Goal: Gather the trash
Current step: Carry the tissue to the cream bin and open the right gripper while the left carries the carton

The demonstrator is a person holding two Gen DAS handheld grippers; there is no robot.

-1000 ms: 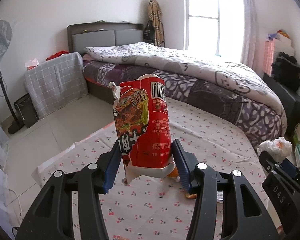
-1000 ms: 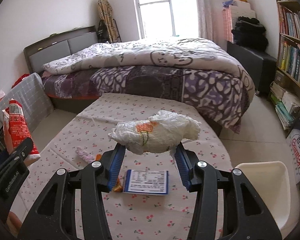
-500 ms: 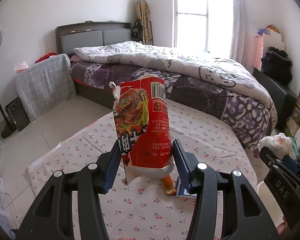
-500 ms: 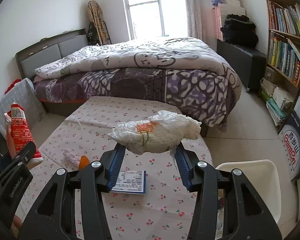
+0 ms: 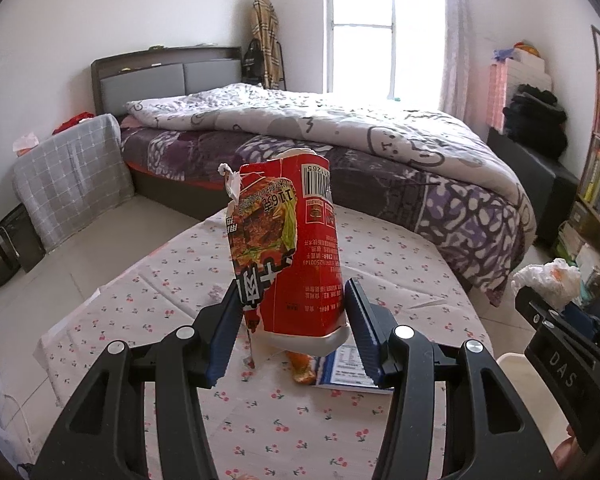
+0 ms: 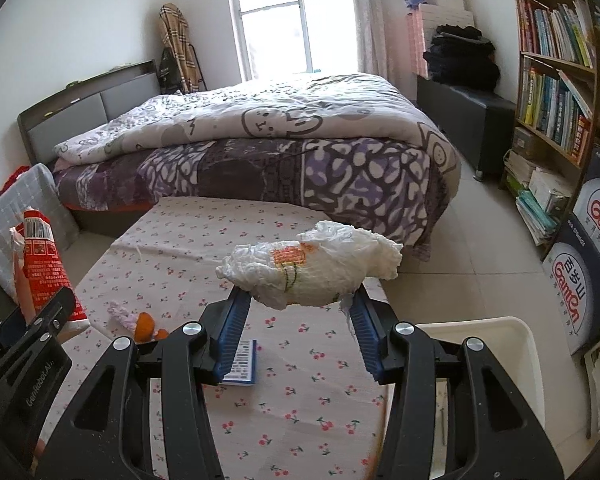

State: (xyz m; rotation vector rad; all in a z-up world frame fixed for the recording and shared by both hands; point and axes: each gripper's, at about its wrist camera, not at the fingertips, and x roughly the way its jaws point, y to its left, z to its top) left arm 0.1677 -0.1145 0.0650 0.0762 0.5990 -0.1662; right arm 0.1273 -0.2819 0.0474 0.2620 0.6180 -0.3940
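The left claw grips a torn red carton upright above the bench, its pads pressing both sides. The right claw is clenched on a crumpled white bag, held over the bench's right edge. Below lie a blue-edged booklet and an orange scrap; a white bin stands just beside the bench.
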